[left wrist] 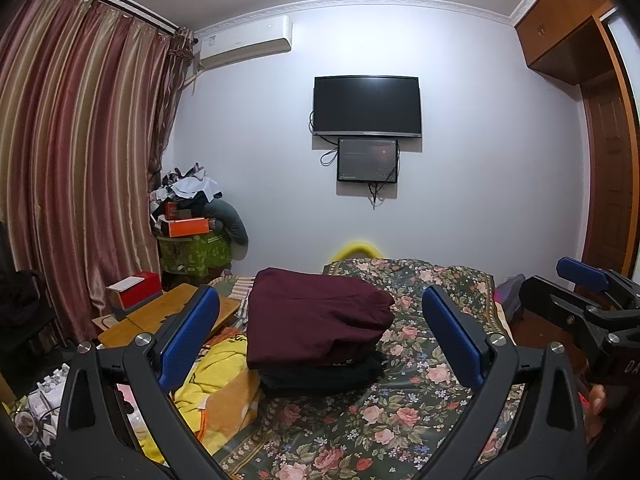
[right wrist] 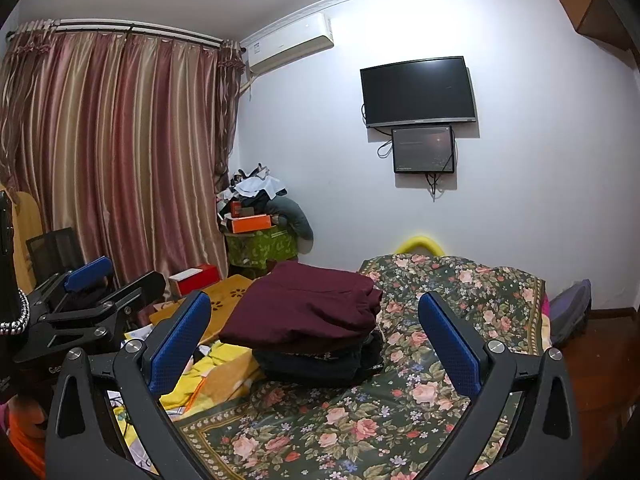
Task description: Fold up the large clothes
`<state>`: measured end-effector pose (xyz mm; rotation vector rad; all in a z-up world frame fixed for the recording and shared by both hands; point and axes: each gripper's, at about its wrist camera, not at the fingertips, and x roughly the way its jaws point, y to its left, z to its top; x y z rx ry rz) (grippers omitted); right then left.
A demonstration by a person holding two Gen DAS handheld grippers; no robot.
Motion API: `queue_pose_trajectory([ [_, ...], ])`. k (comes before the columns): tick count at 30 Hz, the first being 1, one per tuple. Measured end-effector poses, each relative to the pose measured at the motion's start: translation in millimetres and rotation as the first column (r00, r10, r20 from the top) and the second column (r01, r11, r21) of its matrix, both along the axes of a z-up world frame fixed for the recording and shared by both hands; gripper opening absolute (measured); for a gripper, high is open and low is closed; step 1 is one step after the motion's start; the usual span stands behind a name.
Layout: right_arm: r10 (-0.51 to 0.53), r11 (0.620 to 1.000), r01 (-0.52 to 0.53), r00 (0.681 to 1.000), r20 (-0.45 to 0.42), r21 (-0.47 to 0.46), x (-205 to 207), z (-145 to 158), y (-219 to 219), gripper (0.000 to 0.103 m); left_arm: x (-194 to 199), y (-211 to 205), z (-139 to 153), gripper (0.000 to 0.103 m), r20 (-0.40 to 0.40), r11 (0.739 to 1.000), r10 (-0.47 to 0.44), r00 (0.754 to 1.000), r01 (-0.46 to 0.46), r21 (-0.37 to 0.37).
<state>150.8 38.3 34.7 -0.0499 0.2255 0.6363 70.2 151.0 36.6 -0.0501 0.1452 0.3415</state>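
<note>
Two grippers hang above the bed, both with jaws spread wide and nothing between them. The left gripper (left wrist: 320,336) shows black plastic arms tipped with blue, dimpled rubber pads (left wrist: 188,336), and the right gripper (right wrist: 316,336) is built the same way; each one shows at the edge of the other's view, at about 3 o'clock from the left wrist and 9 o'clock from the right.

Below them lies a floral bedspread (left wrist: 400,420), dark green with pink roses and a slight sheen. At 8 o'clock a crumpled yellow blanket (left wrist: 216,384) bunches against it.

At 12 o'clock, just past the fingertips, sits the folded pile: a maroon garment (left wrist: 316,320), soft and matte, folded into a thick rounded rectangle, resting squarely on top of a dark folded garment (left wrist: 320,376) whose edges peek out beneath it. Both rest on the bedspread, apart from the grippers.

Farther off at 10 o'clock stand a low wooden table (left wrist: 160,312) with a red box (left wrist: 136,288), then a green leaf-print bin (left wrist: 196,252) heaped with an orange box and loose clothes. Striped satin curtains (left wrist: 80,160) fill the left wall. On the white far wall hang a black television (left wrist: 368,106), a smaller screen (left wrist: 367,160) under it, and an air conditioner (left wrist: 244,42) near the ceiling.
</note>
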Motion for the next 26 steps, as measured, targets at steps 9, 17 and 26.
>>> queue_pose_trajectory([
  [9, -0.008, 1.0, 0.008, 1.0, 0.001, 0.0, 2.0, 1.3, -2.0, 0.103, 2.3, 0.8, -1.1, 0.102, -0.013, 1.0, -0.027, 1.0, 0.027, -0.011],
  [17, -0.012, 1.0, 0.012, 1.0, -0.006, -0.003, 3.9, -0.4, -1.2, 0.103, 2.9, 1.9, -3.0, 0.102, -0.016, 0.999, -0.028, 0.999, 0.027, -0.02],
  [26, -0.018, 1.0, 0.018, 1.0, -0.018, -0.008, 6.0, -4.2, 1.7, 0.103, 5.1, 6.7, -7.0, 0.102, -0.028, 0.999, -0.031, 0.999, 0.03, -0.039],
])
